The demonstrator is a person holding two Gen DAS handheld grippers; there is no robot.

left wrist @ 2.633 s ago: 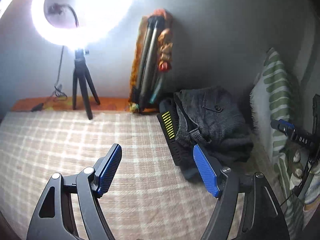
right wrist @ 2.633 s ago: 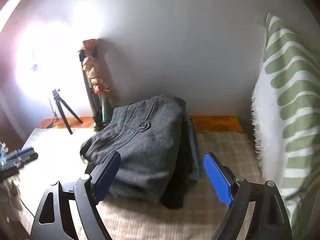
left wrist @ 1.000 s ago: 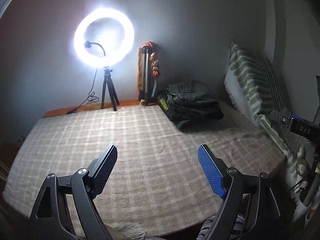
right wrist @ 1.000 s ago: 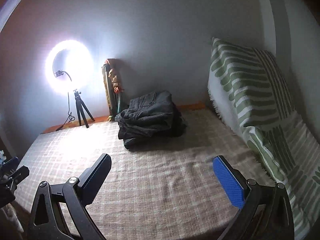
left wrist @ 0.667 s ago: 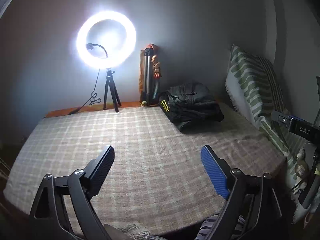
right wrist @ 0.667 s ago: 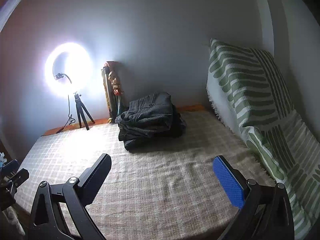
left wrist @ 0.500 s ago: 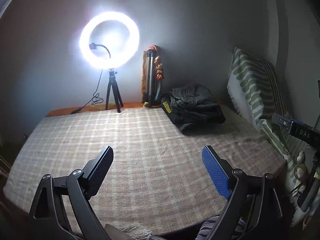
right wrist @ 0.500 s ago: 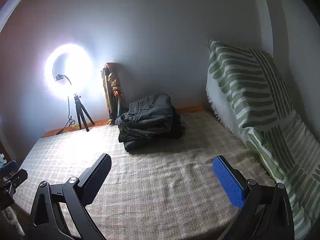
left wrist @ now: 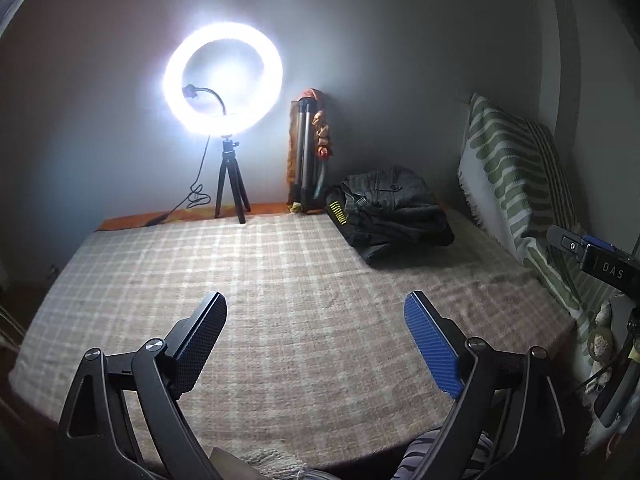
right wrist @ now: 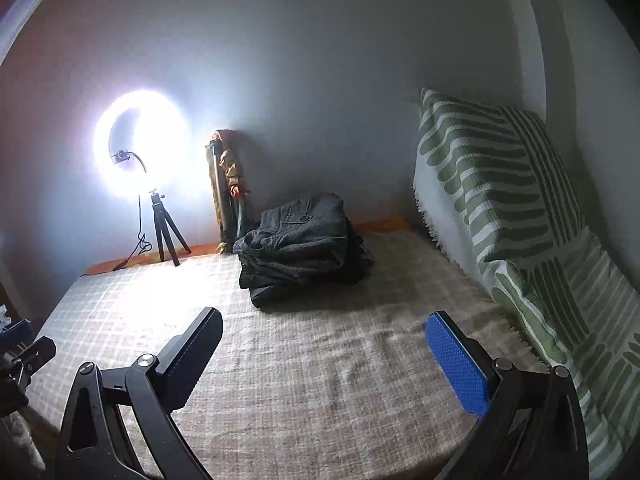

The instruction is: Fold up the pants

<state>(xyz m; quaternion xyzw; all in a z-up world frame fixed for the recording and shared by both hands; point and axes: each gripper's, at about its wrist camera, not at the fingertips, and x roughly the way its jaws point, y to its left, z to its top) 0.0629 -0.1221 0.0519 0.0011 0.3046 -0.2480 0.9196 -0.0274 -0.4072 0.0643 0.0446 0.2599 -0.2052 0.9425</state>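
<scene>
A stack of folded dark pants [left wrist: 394, 210] sits at the far end of the bed [left wrist: 280, 280], on its plaid blanket, close to the back wall and just left of the green-and-white patterned cushion [left wrist: 516, 176] that leans upright against the side wall. The top pair is a grey ribbed fabric with a buttoned pocket flap facing up; below it a darker garment shows a small yellow striped label at its left edge — how many pairs make up the pile is hard to tell in this dim light. The left tool [left wrist: 316, 340] hovers over the near part of the bed with its blue-padded fingers spread wide, grasping nothing, well apart from the pants. The right tool [right wrist: 324, 354] is likewise released, its fingers splayed and empty above the blanket, with the pile ahead of it and slightly to the left. Against the back wall a lit ring light [left wrist: 223, 85] stands on a small black tripod — its cable trails down to the orange strip at the bed's far edge. Just beside the pants, a folded tripod [left wrist: 306, 152] leans upright against the wall.
</scene>
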